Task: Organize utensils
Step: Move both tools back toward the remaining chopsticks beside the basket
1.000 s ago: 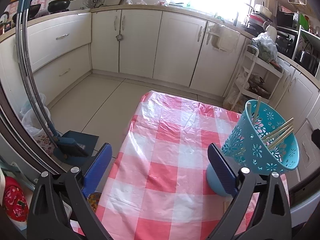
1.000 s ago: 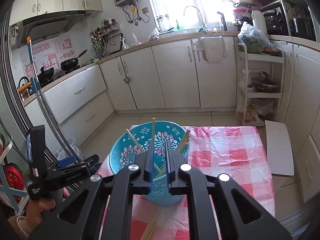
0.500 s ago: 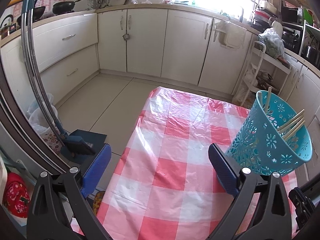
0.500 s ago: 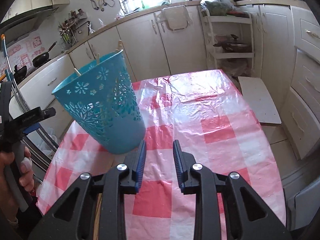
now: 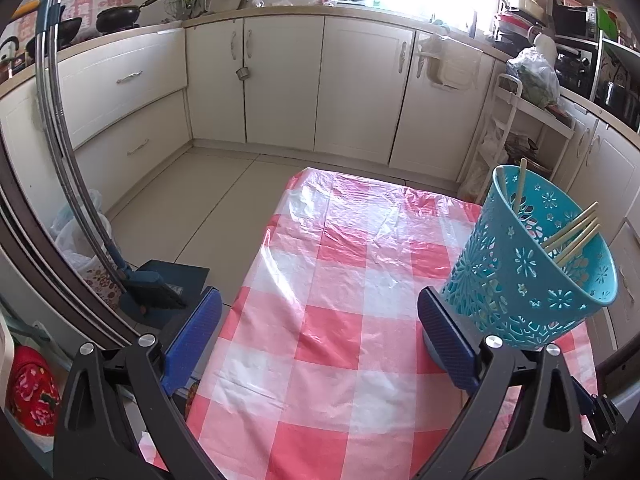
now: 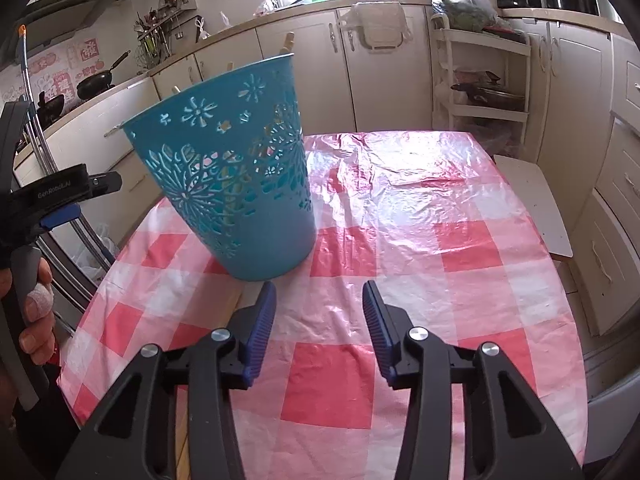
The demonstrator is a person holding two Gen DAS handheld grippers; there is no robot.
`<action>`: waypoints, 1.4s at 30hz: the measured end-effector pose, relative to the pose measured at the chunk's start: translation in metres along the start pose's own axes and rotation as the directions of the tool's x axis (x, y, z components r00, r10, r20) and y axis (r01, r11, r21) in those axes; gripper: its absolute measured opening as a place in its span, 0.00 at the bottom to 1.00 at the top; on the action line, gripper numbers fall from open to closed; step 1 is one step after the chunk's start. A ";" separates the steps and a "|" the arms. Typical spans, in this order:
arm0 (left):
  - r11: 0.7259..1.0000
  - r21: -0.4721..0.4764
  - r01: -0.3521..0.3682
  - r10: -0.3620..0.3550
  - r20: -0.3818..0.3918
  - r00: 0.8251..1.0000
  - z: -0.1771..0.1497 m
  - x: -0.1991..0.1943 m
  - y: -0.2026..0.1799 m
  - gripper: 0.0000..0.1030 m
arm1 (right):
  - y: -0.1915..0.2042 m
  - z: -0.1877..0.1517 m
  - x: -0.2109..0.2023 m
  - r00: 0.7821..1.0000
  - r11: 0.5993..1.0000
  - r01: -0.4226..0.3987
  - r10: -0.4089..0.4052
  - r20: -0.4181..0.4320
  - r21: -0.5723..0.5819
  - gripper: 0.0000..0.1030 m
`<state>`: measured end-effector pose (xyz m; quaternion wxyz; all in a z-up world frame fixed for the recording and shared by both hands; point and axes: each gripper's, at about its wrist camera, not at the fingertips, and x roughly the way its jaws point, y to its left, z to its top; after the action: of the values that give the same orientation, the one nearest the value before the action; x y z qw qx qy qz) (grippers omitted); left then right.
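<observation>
A teal openwork basket (image 5: 532, 272) stands on the red-and-white checked tablecloth (image 5: 340, 320), with several pale chopsticks (image 5: 572, 236) leaning inside it. In the right wrist view the basket (image 6: 236, 168) is just beyond my right gripper (image 6: 319, 300), slightly to its left. That gripper hangs low over the cloth; its jaws are opening and nothing is between them. A tan wooden strip (image 6: 233, 302) lies on the cloth, partly hidden under its left finger. My left gripper (image 5: 316, 320) is open wide and empty, with the basket beside its right finger.
A hand (image 6: 36, 308) holds the left gripper at the table's left edge. A white board (image 6: 532, 200) and a white rack (image 6: 480, 92) stand off the right side. A broom and dustpan (image 5: 152, 292) sit on the floor at the left. Cabinets ring the room.
My right gripper came down from above the basket's mouth to low over the cloth in front of it, and its jaws spread from nearly shut. The left gripper barely moved.
</observation>
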<state>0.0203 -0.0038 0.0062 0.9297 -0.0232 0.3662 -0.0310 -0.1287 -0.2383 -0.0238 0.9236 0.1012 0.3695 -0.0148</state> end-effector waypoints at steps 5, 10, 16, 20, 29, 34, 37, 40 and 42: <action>1.000 -0.004 0.001 -0.001 0.000 1.000 0.000 -0.001 0.002 0.92 | 0.001 0.000 -0.001 1.000 1.000 0.000 0.000 -0.007 0.001 0.44; 1.000 -0.005 0.001 -0.001 0.006 1.000 0.000 -0.005 0.004 0.92 | 0.006 0.000 -0.003 1.000 1.000 -0.008 0.008 -0.007 -0.012 0.46; 1.000 -0.002 -0.006 0.006 0.013 1.000 0.001 -0.011 0.007 0.92 | 0.013 0.000 -0.003 1.000 1.000 -0.015 0.015 -0.011 -0.025 0.46; 0.999 -0.007 -0.036 0.036 0.002 0.999 -0.002 -0.014 0.021 0.92 | 0.021 -0.001 -0.003 0.999 0.998 -0.035 0.035 -0.013 -0.044 0.46; 0.995 -0.049 -0.082 0.080 -0.032 0.996 -0.007 -0.011 0.057 0.92 | 0.048 -0.014 0.014 0.991 0.991 -0.085 0.073 -0.111 -0.104 0.37; 0.997 -0.041 -0.072 0.070 -0.041 0.997 -0.008 -0.010 0.055 0.92 | 0.055 -0.024 0.025 0.985 0.990 -0.073 0.052 -0.164 -0.122 0.31; 0.998 -0.015 -0.064 0.063 -0.041 0.997 -0.009 -0.010 0.047 0.92 | 0.057 -0.029 0.029 0.983 0.989 -0.060 0.036 -0.179 -0.134 0.28; 0.998 -0.006 -0.060 0.060 -0.044 0.997 -0.009 -0.010 0.044 0.92 | 0.060 -0.031 0.027 0.983 0.987 -0.056 0.028 -0.182 -0.148 0.27; 0.998 -0.007 -0.061 0.061 -0.046 0.997 -0.009 -0.010 0.044 0.92 | 0.061 -0.033 0.026 0.981 0.987 -0.068 0.039 -0.192 -0.147 0.27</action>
<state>0.0083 0.0402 0.0033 0.9216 -0.0152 0.3879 -0.0016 -0.1261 -0.1710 -0.0543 0.8894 0.0409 0.4527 0.0481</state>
